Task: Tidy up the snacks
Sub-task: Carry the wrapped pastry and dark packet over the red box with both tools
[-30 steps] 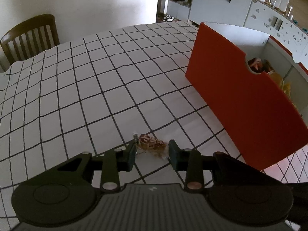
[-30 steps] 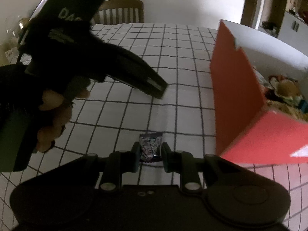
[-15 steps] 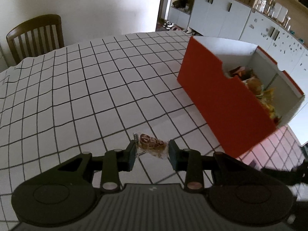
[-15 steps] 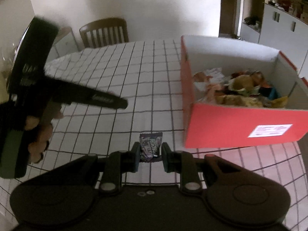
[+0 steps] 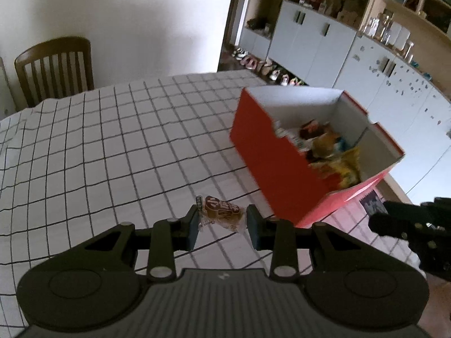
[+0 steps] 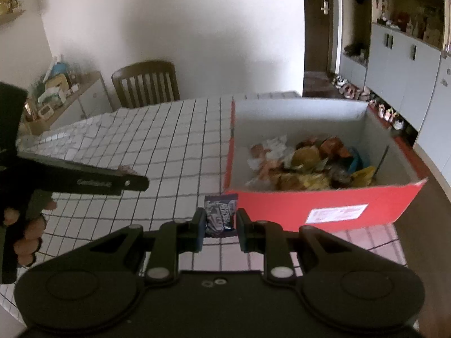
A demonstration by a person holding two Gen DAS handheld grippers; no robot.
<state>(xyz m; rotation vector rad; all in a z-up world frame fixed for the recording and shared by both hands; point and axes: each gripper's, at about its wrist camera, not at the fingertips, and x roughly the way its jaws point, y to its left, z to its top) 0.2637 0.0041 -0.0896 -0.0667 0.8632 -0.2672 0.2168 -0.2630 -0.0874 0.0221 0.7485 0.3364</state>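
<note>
While both grippers hang above a table covered in a white cloth with a black grid [image 5: 118, 146], each one carries a single wrapped snack. The left gripper [image 5: 222, 222] has its jaws pinched on a clear-wrapped brown pastry with a brown label [image 5: 221, 212], held clear of the cloth, with the wrapper's ends poking out past the pads. The right gripper [image 6: 219, 226] has its jaws pressed on a small dark purple snack packet with white lettering [image 6: 220, 217], standing roughly upright between the pads.

Ahead and to the right of both tools sits an open red cardboard box with a pale interior [image 5: 270, 169]; in the right wrist view its near red wall bears a white label [image 6: 336, 213]. Inside lies a loose heap of snack wrappers [image 6: 304, 166] in orange, yellow, white and blue, piled toward the near half of the box. The purple packet is held just in front of the box's near left corner, and the pastry is held well short of the box's long side.

In the left wrist view the right gripper [image 5: 379, 217] enters from the right edge with the purple packet [image 5: 370, 204] at its tip, beside the box's near corner. In the right wrist view the left gripper [image 6: 124, 181] reaches in from the left, gripped by the person's left hand [image 6: 26, 233].

A wooden slat-back chair [image 6: 146, 83] stands at the table's far end, and grey cabinets [image 5: 313, 39] line the wall beyond, with shoes [image 5: 262, 66] along the floor.
</note>
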